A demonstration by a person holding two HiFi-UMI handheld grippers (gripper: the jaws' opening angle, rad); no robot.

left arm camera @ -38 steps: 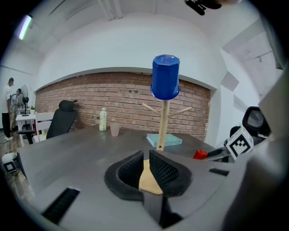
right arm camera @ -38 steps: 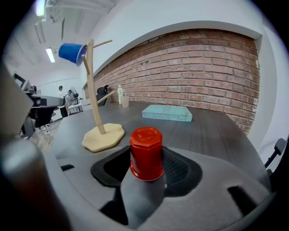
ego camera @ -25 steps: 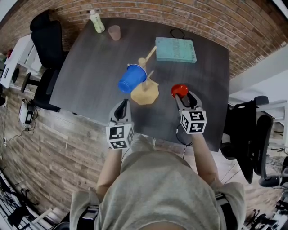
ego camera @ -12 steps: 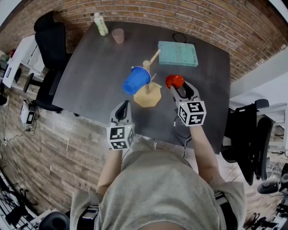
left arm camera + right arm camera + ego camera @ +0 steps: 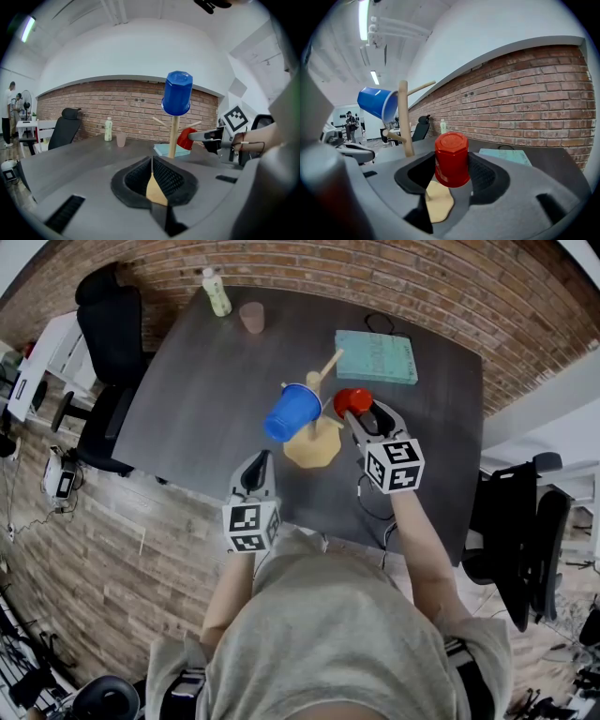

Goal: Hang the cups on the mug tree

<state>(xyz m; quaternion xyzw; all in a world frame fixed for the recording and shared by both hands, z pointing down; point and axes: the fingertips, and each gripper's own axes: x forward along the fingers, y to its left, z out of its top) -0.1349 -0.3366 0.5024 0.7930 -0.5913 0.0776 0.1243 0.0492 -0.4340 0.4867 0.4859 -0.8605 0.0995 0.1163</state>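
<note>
Red cup [image 5: 451, 159]: faceted, upside down, clamped in right gripper [image 5: 367, 414]; left gripper [image 5: 151, 164] jaws together.

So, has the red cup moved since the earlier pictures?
Yes. The red cup, in the right gripper, has come left, closer to the mug tree.

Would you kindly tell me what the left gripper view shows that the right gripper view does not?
Only the left gripper view: the left gripper, shut and empty, plus a pink cup. Only the right gripper view: the right gripper up close, clamped on the red cup. Both: that red cup, the mug tree with the blue cup hung on it, bottle, book.
</note>
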